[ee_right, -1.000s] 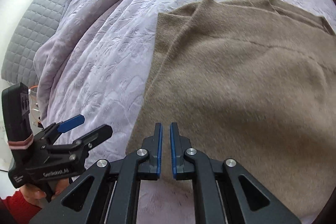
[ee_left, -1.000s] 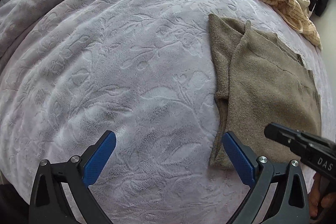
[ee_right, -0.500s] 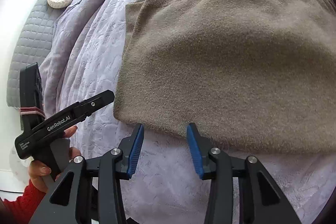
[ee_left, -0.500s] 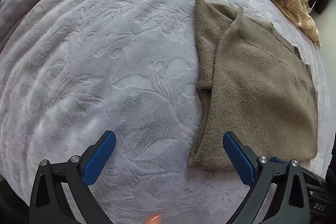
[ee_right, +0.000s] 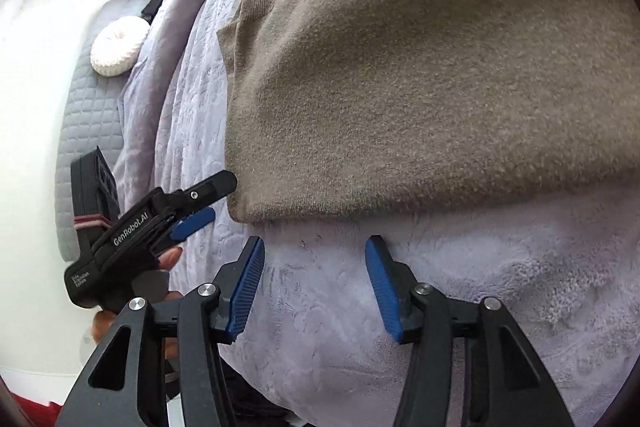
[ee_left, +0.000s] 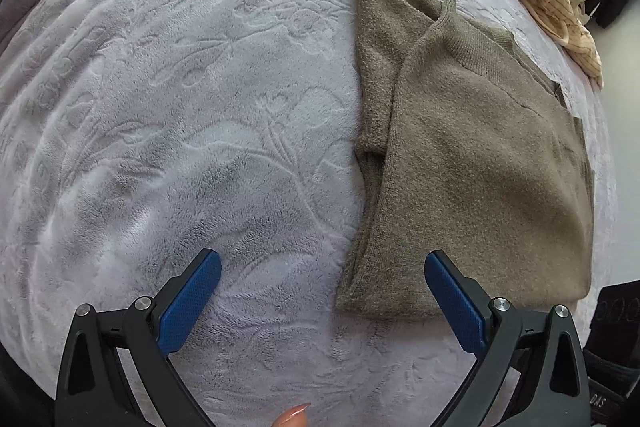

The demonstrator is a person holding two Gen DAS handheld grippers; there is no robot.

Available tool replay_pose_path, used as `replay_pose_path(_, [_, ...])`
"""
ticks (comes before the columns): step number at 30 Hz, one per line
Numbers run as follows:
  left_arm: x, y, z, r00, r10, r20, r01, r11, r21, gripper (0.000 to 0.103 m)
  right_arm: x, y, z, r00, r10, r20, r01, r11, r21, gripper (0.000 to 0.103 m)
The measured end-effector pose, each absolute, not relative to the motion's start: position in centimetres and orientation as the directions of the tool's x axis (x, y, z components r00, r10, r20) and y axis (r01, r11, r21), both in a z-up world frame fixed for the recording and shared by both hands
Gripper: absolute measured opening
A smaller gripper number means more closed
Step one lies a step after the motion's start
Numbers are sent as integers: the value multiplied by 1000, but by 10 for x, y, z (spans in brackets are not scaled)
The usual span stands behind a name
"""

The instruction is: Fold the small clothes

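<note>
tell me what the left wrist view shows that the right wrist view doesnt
Only the left wrist view: the cream striped cloth heaped at the bed's far edge, and the sweater's ribbed neckline. Only the right wrist view: the round white cushion on the grey quilted headboard, and the left gripper seen from outside, open, beside the sweater's near corner. Both: the olive sweater lying folded on the lilac embossed blanket. The right gripper, its jaws just opened, holds nothing.

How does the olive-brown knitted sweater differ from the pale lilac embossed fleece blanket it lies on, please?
The olive-brown knitted sweater is dark and plain-textured; the pale lilac embossed fleece blanket is light with a raised floral pattern. The sweater is folded into a compact rectangle; the blanket spreads across the whole bed. Both look soft and fuzzy.
</note>
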State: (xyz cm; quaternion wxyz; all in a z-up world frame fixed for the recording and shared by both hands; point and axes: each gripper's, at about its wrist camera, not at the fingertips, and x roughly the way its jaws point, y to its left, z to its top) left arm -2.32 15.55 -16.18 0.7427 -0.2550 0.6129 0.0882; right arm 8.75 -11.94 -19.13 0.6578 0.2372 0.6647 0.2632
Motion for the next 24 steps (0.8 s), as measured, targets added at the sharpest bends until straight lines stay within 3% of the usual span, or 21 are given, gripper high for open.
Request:
replay_pose_path(18, [-16,190,-151,305,-232,-924,-490,793,-361,102,102,-115,-220,134,837,-531,223,496,839,62])
replay_pose_path(24, [-4,186,-157,284,-221,-933,-467,818,-336,102,114,-90,-235,171,865,-471,278,417,866,62])
